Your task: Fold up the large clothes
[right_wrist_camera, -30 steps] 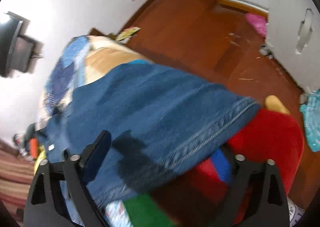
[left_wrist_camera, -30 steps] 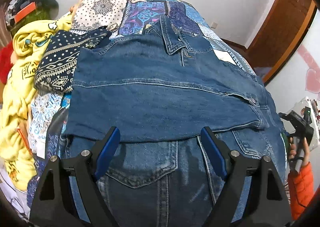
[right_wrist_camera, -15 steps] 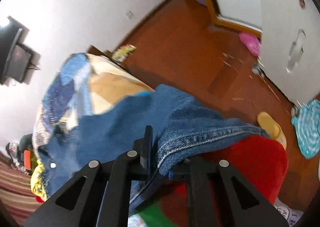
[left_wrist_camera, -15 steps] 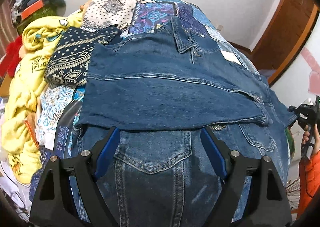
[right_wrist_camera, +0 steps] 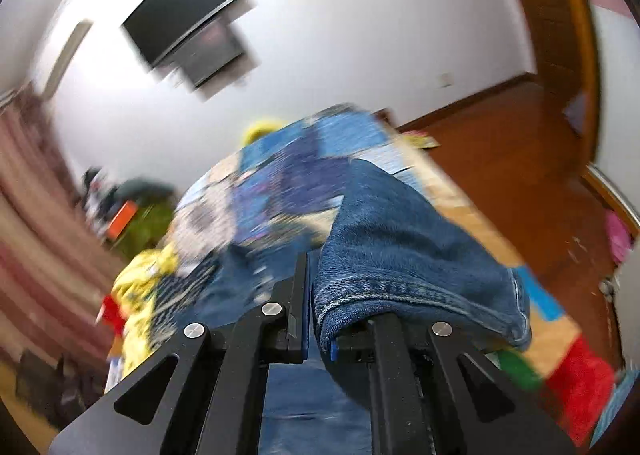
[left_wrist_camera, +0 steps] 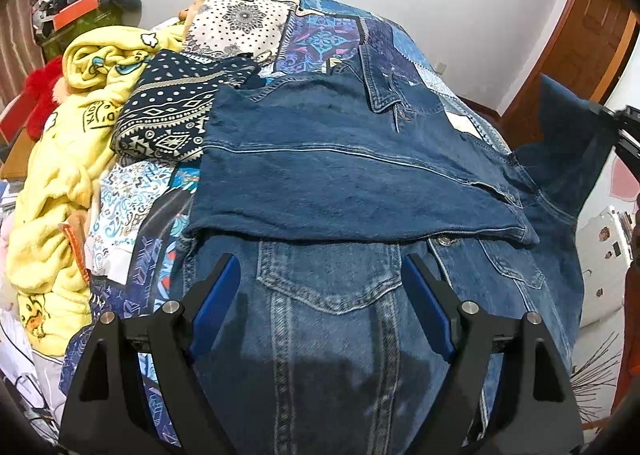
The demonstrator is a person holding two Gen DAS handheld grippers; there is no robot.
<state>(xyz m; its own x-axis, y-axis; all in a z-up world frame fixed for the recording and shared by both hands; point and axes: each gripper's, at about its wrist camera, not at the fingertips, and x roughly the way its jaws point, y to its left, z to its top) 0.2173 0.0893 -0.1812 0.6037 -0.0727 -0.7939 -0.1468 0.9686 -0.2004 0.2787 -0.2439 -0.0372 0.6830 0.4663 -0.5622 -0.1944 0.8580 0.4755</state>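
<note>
A blue denim jacket [left_wrist_camera: 340,183] lies on the patchwork bedspread [left_wrist_camera: 320,35], with one sleeve folded flat across its front. My left gripper [left_wrist_camera: 320,295] is open and empty, hovering over the jacket's lower front near a chest pocket [left_wrist_camera: 328,279]. My right gripper [right_wrist_camera: 316,323] is shut on the other denim sleeve [right_wrist_camera: 404,255] near its cuff and holds it raised. In the left wrist view that sleeve [left_wrist_camera: 560,143] hangs lifted at the right edge, beside the right gripper [left_wrist_camera: 624,131].
A yellow blanket [left_wrist_camera: 60,183] and a dark patterned garment [left_wrist_camera: 176,111] lie at the bed's left. Clutter [left_wrist_camera: 68,7] is piled at the back left. A wooden door [left_wrist_camera: 592,39] and wood floor [right_wrist_camera: 520,143] are to the right. A wall-mounted TV [right_wrist_camera: 188,27] hangs ahead.
My right gripper closed on the sleeve cuff, lifted it and swung to face across the bed. My left gripper drew back toward the jacket's hem, staying open.
</note>
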